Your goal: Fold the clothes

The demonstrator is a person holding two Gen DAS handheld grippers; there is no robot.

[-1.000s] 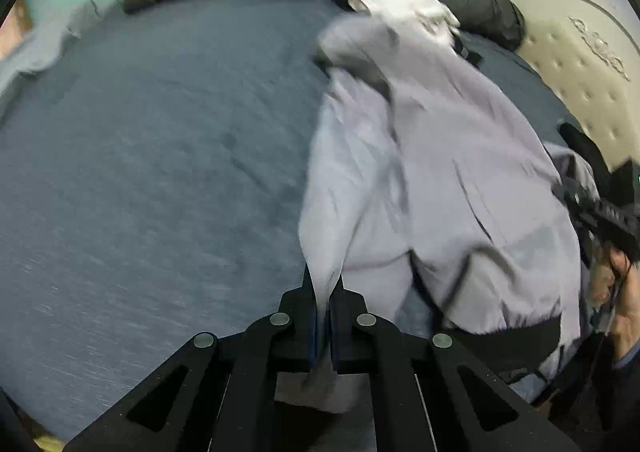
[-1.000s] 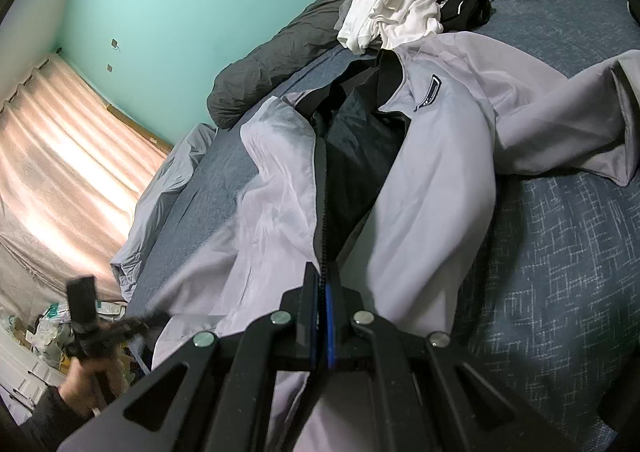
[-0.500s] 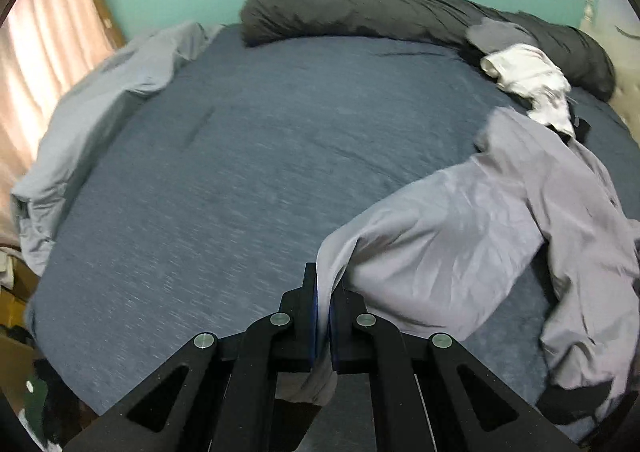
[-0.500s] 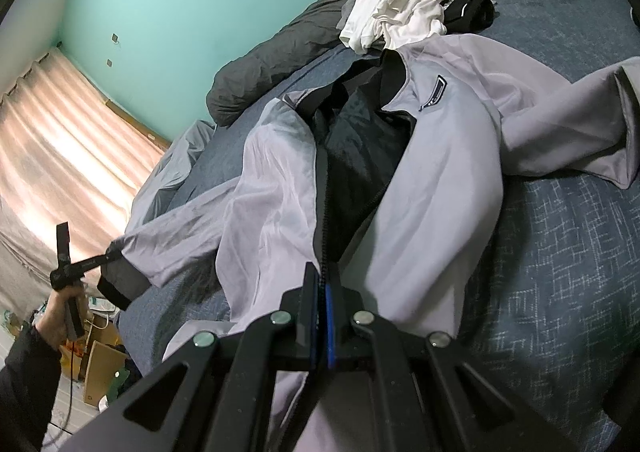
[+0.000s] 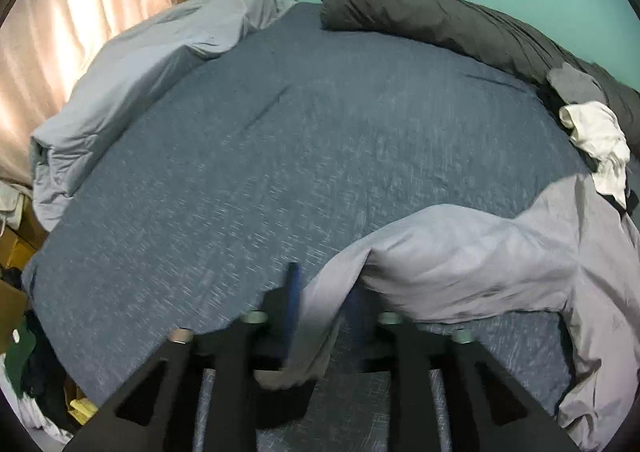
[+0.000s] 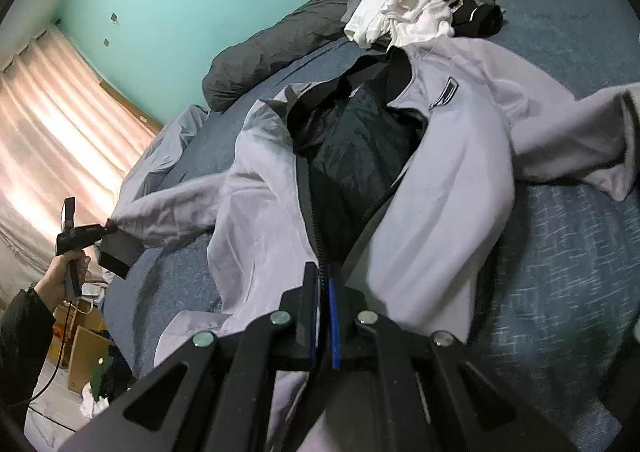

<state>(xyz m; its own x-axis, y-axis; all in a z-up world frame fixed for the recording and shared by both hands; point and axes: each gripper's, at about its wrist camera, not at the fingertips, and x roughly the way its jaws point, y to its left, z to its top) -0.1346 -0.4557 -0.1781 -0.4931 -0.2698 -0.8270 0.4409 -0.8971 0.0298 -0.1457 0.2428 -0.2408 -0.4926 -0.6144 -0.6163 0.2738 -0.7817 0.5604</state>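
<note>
We are spreading a light grey zip-front jacket with black lining (image 6: 436, 188) across the blue-grey woven bed cover (image 5: 304, 156). Our left gripper (image 5: 326, 304) is opening its jaws, the dark-cuffed grey sleeve (image 5: 460, 264) lying loose between them, pads apart from the cloth. Our right gripper (image 6: 323, 292) is pinching the jacket's zipper edge, jaws nearly closed. A crumpled white garment (image 6: 408, 8) is lying beyond the collar.

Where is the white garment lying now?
In the right wrist view the white garment lies crumpled at the top, against the dark rolled duvet, just beyond the grey jacket's collar.
</note>
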